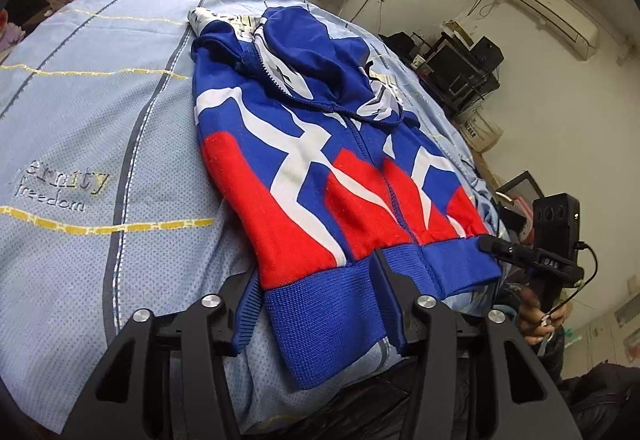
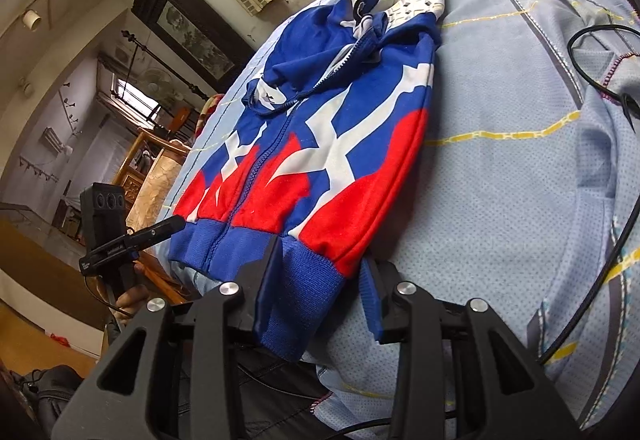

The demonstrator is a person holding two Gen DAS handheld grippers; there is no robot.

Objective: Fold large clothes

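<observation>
Straddling the hoodie (image 1: 320, 159) hem, left gripper (image 1: 316, 276) and right gripper (image 2: 320, 264) stood spread apart, unclamped.

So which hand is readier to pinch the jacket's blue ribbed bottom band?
Probably left. The blue ribbed hem band of the red, white and blue zip jacket fills the gap of the open left gripper. The open right gripper straddles just its corner.

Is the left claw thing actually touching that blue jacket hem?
Touching. The left wrist view shows the left gripper straddling the jacket's blue hem, fabric lying between and against its fingers.
</observation>
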